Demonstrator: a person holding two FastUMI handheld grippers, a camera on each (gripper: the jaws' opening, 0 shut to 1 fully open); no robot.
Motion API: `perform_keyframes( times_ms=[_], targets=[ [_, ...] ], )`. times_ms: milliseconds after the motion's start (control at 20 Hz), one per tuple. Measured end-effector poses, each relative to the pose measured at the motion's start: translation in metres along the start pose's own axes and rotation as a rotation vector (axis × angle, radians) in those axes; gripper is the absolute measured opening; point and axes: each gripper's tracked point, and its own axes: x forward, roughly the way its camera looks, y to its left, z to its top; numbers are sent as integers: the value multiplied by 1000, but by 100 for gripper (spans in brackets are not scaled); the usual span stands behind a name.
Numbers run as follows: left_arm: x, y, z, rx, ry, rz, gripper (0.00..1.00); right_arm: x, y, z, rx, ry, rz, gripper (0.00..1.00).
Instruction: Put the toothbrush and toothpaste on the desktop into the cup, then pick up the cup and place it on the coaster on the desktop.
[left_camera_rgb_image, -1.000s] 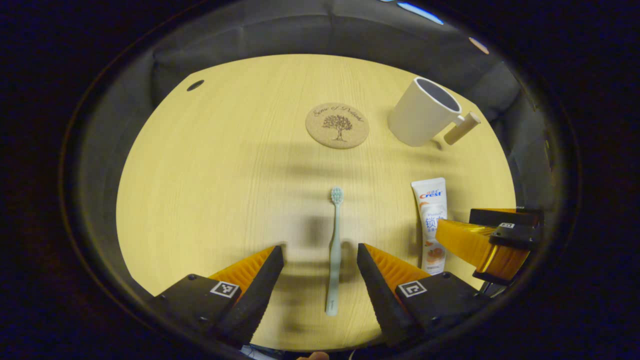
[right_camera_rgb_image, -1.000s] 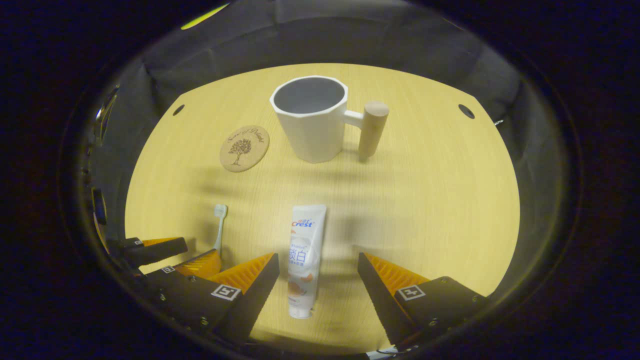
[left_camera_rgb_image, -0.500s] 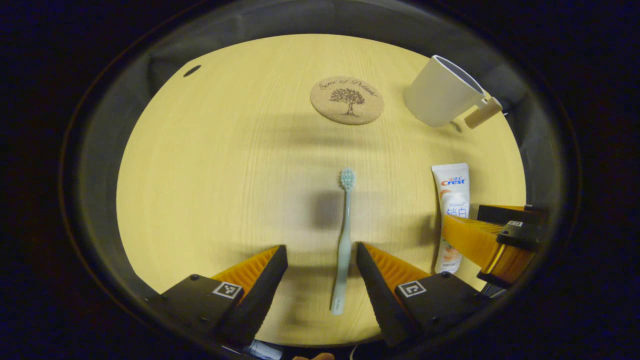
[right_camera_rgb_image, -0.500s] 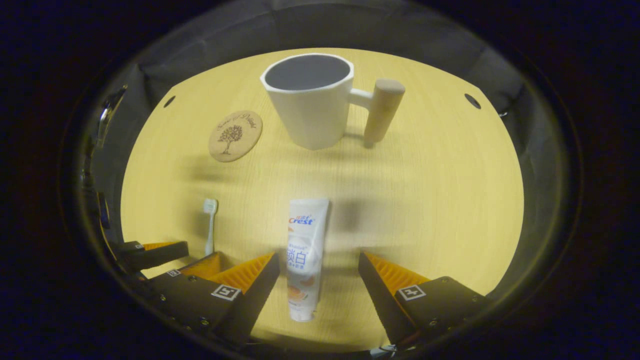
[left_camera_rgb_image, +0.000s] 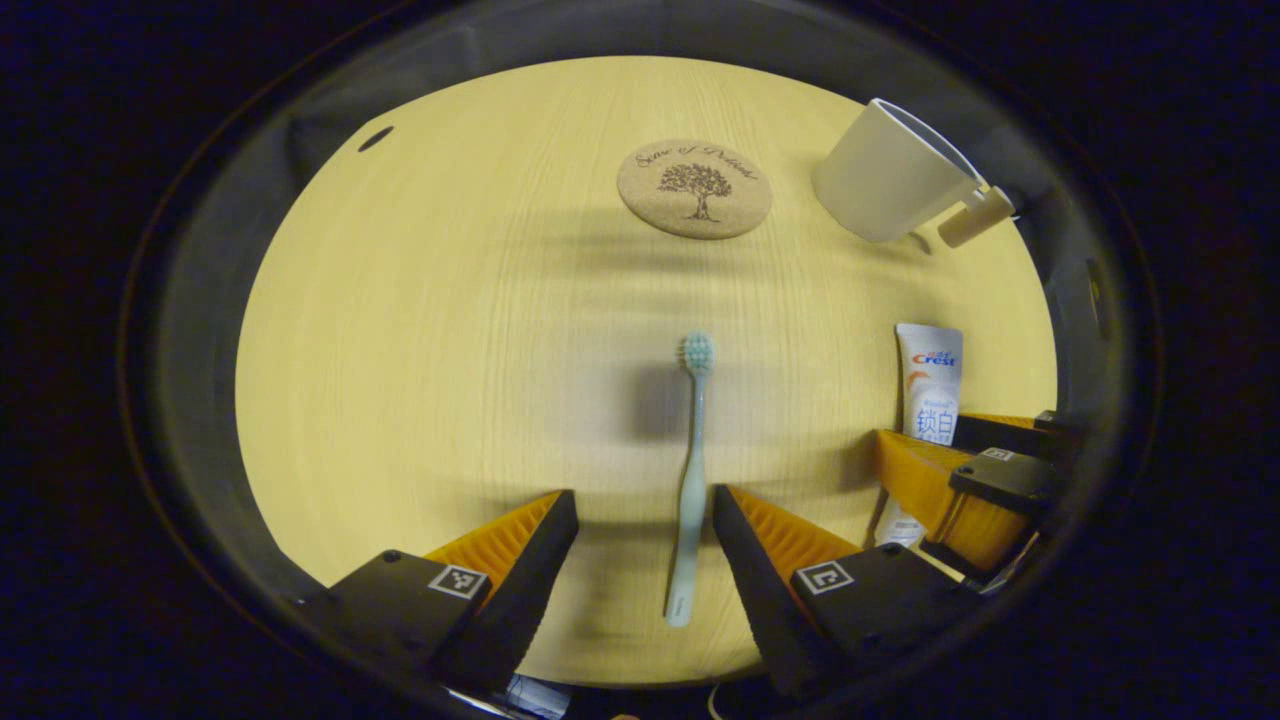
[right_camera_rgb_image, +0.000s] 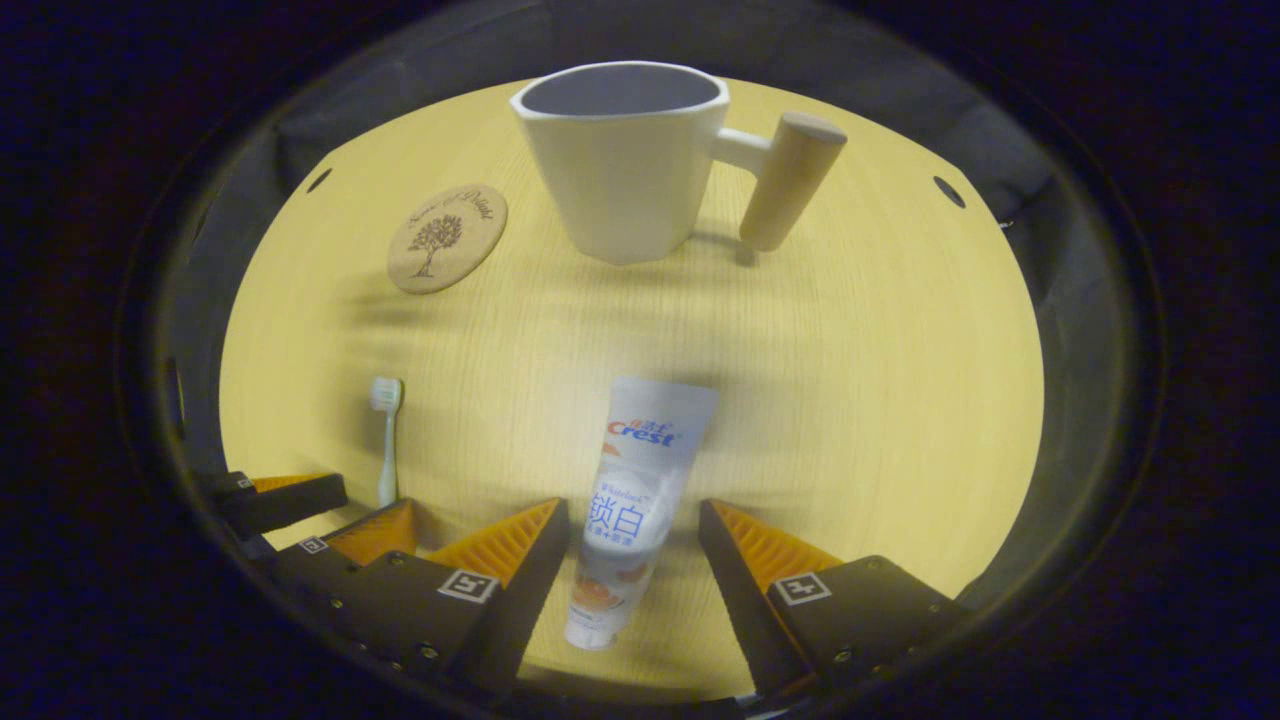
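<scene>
Your left gripper (left_camera_rgb_image: 640, 515) is spread wide over the desktop (left_camera_rgb_image: 430, 330), its two fingers apart with the toothbrush (left_camera_rgb_image: 690, 480) lying flat between them; the handle runs closer to the finger on the right of that view, and neither finger presses on it. The bristle head points away from you toward the coaster (left_camera_rgb_image: 694, 188), which sits flat well beyond the brush. The cup (left_camera_rgb_image: 888, 172) stands to the right of the coaster, upright and empty, its handle turned outward to the right. In the right gripper view, your right gripper (right_camera_rgb_image: 630, 530) is also released, fingers apart on either side of the toothpaste (right_camera_rgb_image: 630, 510). The tube lies slightly slanted, cap end toward you and flat end toward the cup; whether the left-hand finger touches it I cannot tell. In that same view the cup's wooden handle (right_camera_rgb_image: 790, 180) juts to the right, and the coaster lies left of the cup, apart from it.
</scene>
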Motion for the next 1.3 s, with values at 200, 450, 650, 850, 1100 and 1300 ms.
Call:
perform_keyframes(
  times_ms=[200, 450, 650, 850, 1100, 1300],
  targets=[
    [-4, -2, 3, 22, 9, -1, 89, -1, -1, -3, -7, 34, 0, 81],
    [-4, -5, 5, 21, 6, -11, 36, 1, -10, -3, 12, 42, 0, 42],
    [-3, -9, 6, 7, -5, -12, 21, -2, -11, -4, -36, 25, 1, 37],
    [-6, -8, 5, 9, -2, -10, 13, 0, -11, -2, -18, -3, 4, 28],
    [-9, 2, 7, -23, -40, -20, 13, 0, -13, -1, 3, -41, 19, 20],
    [-11, 5, 10, -58, -83, -42, 12, -4, -14, -3, -2, -69, 64, 20]
  ],
)
